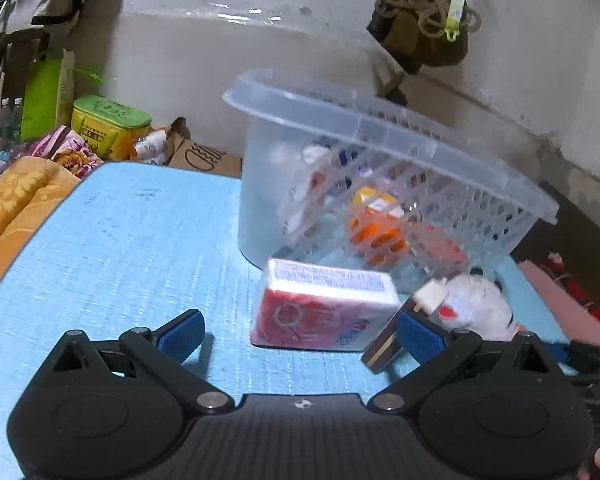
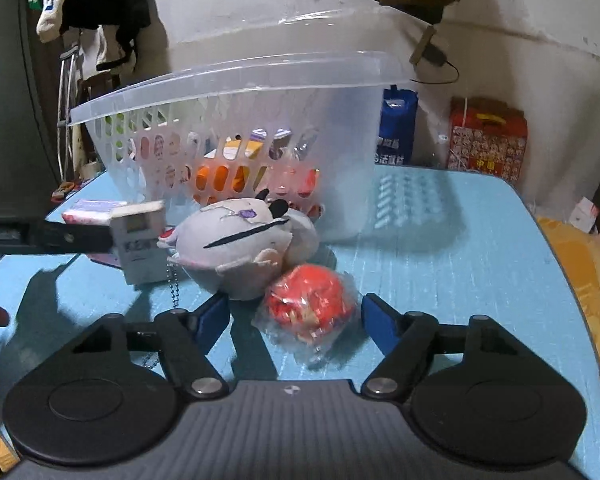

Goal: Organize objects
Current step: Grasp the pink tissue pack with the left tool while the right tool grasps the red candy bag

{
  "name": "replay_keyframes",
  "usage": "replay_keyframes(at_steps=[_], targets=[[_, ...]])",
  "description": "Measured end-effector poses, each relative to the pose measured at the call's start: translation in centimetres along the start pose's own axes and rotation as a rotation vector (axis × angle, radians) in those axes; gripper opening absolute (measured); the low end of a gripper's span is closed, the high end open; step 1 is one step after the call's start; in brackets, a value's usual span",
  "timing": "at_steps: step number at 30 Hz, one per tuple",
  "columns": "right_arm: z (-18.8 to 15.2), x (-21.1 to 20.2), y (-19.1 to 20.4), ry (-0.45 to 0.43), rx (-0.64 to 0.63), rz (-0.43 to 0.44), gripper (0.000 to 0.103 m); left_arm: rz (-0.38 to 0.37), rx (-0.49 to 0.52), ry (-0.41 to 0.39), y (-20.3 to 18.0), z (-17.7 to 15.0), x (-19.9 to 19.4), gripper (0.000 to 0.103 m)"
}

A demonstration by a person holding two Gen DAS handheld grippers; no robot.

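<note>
A clear plastic basket (image 1: 452,160) stands on the blue table (image 1: 120,240) with several small packs inside; it also shows in the right wrist view (image 2: 228,80). In front of it lie a pink tissue pack (image 1: 324,308), a dark flat box (image 1: 384,348) and a white plush toy (image 1: 476,308). My left gripper (image 1: 300,332) is open, the tissue pack between its fingers. My right gripper (image 2: 296,320) is open around a red wrapped ball (image 2: 308,304). The plush (image 2: 240,244) and a white box (image 2: 140,240) lie just beyond. The left gripper's finger (image 2: 60,236) shows at left.
An orange quilt (image 1: 16,204) borders the table's left edge. A yellow-green tin (image 1: 108,124) and cardboard sit behind the table. A red gift box (image 2: 488,140) and blue bag (image 2: 396,128) stand against the wall. Bags hang on the wall above.
</note>
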State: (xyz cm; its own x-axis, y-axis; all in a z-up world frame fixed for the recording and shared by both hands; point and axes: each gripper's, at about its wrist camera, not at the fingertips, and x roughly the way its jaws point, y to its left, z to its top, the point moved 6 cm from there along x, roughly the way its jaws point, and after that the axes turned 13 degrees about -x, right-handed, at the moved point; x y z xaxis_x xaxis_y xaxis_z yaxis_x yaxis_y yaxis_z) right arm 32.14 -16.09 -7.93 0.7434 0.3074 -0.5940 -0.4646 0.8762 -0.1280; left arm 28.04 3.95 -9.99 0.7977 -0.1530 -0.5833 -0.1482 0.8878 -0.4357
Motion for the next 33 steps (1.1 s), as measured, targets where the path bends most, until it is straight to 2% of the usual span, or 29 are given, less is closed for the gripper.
replay_keyframes(at_steps=[6,11,13,14,15,19,33], targets=[[-0.3,-0.1,-0.3,-0.013,0.019,0.02,0.074,0.018,0.037,0.009,-1.0,-0.5,1.2,0.103],[-0.2,-0.1,0.0,-0.016,-0.004,0.012,0.064,0.063,0.043,0.004,-0.9,-0.8,1.6,0.101],[-0.2,-0.2,0.2,-0.017,-0.016,0.004,0.054,0.073,0.071,-0.013,-1.1,-1.0,1.5,0.092],[-0.2,-0.2,0.2,-0.02,-0.016,0.008,0.054,0.059,0.082,-0.021,-1.2,-1.1,1.4,0.078],[-0.1,-0.3,0.2,-0.025,-0.014,0.007,0.054,0.044,0.081,-0.027,-1.3,-1.2,1.1,0.077],[-0.1,-0.6,0.2,-0.035,-0.007,-0.001,0.053,0.074,0.09,-0.064,-1.2,-1.5,0.0,0.077],[-1.1,-3.1,1.8,-0.028,-0.061,0.007,0.052,0.019,0.191,-0.108,-3.5,-2.9,-3.5,0.077]])
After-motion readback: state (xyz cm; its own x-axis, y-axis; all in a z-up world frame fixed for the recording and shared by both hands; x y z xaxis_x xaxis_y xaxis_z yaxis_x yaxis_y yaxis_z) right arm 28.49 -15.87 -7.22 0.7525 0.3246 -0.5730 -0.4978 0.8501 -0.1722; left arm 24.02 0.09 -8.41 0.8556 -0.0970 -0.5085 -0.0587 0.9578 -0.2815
